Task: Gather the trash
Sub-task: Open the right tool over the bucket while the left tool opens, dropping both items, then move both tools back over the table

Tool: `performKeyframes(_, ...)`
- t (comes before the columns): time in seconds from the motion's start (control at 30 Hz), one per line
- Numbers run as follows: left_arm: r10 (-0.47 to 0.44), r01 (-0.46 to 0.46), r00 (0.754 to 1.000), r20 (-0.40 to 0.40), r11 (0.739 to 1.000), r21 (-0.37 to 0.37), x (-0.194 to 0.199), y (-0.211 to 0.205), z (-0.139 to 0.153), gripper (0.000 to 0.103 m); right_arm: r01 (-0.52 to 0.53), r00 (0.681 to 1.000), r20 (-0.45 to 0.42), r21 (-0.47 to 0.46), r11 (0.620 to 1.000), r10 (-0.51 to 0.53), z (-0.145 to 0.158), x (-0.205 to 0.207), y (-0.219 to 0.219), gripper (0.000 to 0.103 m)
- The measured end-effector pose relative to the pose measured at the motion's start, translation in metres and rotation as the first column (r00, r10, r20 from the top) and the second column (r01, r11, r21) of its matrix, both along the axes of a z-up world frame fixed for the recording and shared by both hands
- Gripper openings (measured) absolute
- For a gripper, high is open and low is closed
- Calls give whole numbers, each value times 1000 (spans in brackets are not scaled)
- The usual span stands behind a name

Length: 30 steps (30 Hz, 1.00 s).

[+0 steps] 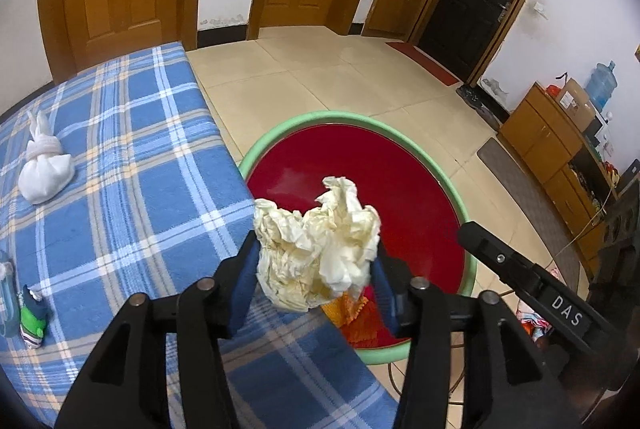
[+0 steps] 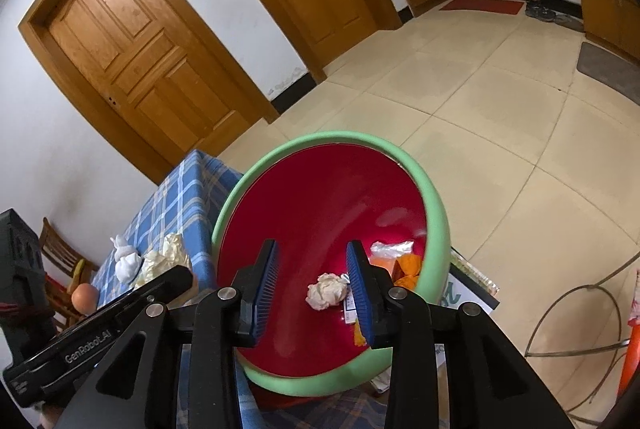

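My left gripper (image 1: 316, 261) is shut on a crumpled cream paper wad (image 1: 316, 241) and holds it above the table edge, next to the red basin with a green rim (image 1: 320, 119). My right gripper (image 2: 312, 283) is open and empty over the same basin (image 2: 436, 213). Inside the basin lie a small crumpled paper ball (image 2: 326, 291), an orange wrapper (image 2: 408, 269) and a clear plastic piece (image 2: 390, 249). In the right wrist view the left gripper's paper wad (image 2: 164, 257) shows over the table. The right gripper's body (image 1: 532, 281) shows at the right of the left wrist view.
The table has a blue plaid cloth (image 1: 120, 157). On it are a knotted white cloth bundle (image 1: 44, 165) and a green and white item (image 1: 34, 321). An orange ball (image 2: 84, 299) and a wooden chair (image 2: 60, 253) are at the left. A wire stand (image 2: 580, 329) is on the tiled floor.
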<state>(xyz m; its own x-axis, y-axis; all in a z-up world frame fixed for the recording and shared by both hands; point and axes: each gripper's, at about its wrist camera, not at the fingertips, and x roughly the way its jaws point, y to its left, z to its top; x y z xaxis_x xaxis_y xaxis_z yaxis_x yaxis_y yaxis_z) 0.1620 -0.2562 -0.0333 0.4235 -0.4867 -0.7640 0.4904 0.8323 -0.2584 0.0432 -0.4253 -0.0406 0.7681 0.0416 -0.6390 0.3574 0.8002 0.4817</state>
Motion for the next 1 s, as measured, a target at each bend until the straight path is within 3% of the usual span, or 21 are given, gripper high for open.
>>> performKeyframes(0.43, 10, -10, 1000, 11, 999, -32, -9, 4, 8, 67, 7, 1000, -1, 24, 1000, -7, -2, -8, 0, 37)
performKeyframes(1.0, 88, -87, 995, 45, 996, -20, -23, 42, 21, 68, -18, 1000, 16, 17, 1000, 18, 8, -17, 13, 43)
